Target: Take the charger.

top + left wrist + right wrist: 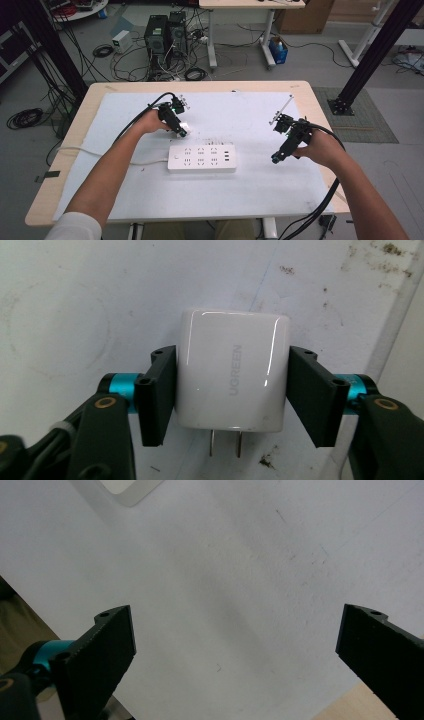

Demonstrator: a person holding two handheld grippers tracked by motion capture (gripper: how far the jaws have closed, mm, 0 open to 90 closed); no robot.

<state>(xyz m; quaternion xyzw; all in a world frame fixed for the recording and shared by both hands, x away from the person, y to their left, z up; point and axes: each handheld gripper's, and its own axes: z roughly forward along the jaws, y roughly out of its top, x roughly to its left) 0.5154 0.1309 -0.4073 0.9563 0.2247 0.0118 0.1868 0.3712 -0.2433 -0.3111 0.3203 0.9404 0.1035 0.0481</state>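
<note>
Just behind the power strip (201,158), the left gripper (232,390) is clamped on the two flat sides of a small white charger (233,374). The charger looks light, hard and smooth, so it might slip; its flat sides are best to squeeze. To the right of the strip, the right gripper (235,645) is wide apart and holds nothing.

Left gripper (232,390) with flat black jaws, teal collars and brass-ringed screws on black arms, right gripper (235,645) with matching ribbed black jaws, thick black cables trailing from both, white sleeve (75,226) on the left arm
</note>
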